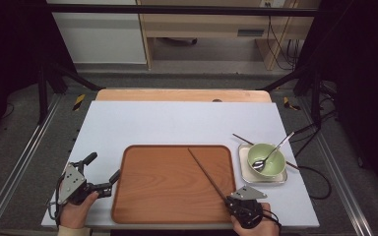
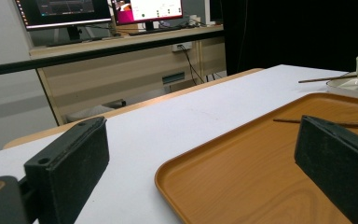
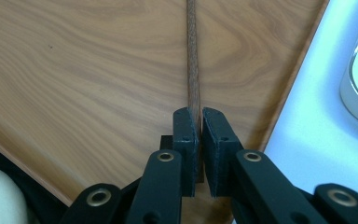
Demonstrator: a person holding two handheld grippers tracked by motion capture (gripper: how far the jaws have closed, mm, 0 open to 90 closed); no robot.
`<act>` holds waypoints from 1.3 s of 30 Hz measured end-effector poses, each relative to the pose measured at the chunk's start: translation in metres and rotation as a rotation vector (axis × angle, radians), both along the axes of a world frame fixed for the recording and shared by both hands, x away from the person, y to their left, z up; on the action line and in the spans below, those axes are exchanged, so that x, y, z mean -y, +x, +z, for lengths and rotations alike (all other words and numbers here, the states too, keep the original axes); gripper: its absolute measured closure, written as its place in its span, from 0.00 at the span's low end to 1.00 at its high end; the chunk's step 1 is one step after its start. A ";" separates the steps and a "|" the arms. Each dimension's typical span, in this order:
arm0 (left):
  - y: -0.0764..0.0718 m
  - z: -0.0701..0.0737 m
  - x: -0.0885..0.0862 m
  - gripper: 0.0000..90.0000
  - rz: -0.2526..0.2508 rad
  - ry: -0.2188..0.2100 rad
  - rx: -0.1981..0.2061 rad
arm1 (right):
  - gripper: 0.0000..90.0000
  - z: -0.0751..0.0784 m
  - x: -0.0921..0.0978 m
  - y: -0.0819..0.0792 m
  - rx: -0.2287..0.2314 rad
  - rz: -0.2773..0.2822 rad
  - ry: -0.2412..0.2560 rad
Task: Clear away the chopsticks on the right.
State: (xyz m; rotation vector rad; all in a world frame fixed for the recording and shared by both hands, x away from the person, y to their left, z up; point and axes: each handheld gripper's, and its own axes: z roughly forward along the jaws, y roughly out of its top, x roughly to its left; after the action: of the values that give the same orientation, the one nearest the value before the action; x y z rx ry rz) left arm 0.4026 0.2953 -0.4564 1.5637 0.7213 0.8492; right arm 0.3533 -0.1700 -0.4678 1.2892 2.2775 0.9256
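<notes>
Chopstick [image 1: 207, 173] pinched between the jaws of the right gripper [image 1: 239, 202]: that is the main hold on the table. In the high view the gripper sits at about five o'clock of the wooden tray [image 1: 167, 206], at its near right corner, and the dark stick runs from the jaws up toward eleven o'clock, its far tip lying over the middle of the tray. The right gripper view shows the stick [image 3: 192, 56] rising straight to twelve o'clock from between the two black pads, which are clenched on its end, with the tray's wood grain [image 3: 74, 70] beneath.

The left gripper [image 1: 102, 172] rests at about eight o'clock of the tray, on the pale tabletop [image 1: 177, 123] just off the tray's left edge. Its jaws are spread wide and grasp nothing; in the left gripper view the tray's rounded corner [image 2: 168, 175] lies between them.

At three o'clock of the tray stands a green bowl [image 1: 270, 164] on a small square plate [image 1: 244, 172], a metal spoon [image 1: 275, 150] lying in the bowl with its handle pointing to one o'clock. A second chopstick [image 1: 241, 138] lies across behind the bowl, its ends showing on either side.
</notes>
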 end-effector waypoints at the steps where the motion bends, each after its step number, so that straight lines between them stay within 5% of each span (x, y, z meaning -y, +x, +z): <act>1: 0.000 0.000 0.000 0.03 0.000 0.000 0.000 | 0.94 0.000 -0.001 0.000 -0.011 -0.012 0.006; 8: 0.001 -0.001 -0.001 0.03 0.000 0.001 -0.003 | 0.91 -0.001 -0.001 0.001 -0.026 -0.018 0.019; 24: 0.001 0.000 -0.003 0.03 0.004 0.005 0.002 | 0.81 0.008 0.008 0.008 0.041 -0.034 0.123; 30: 0.000 0.000 -0.004 0.03 0.009 0.007 0.003 | 0.76 0.022 0.011 0.015 0.124 -0.040 0.121; 39: 0.000 -0.001 -0.004 0.03 0.014 0.007 0.000 | 0.52 0.063 0.025 0.034 0.269 -0.080 0.077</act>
State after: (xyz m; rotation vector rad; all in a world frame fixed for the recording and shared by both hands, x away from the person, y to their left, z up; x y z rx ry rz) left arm 0.4029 0.2996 -0.4572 1.5667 0.7307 0.8630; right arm 0.3871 -0.1951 -0.4051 1.1956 1.9888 1.0953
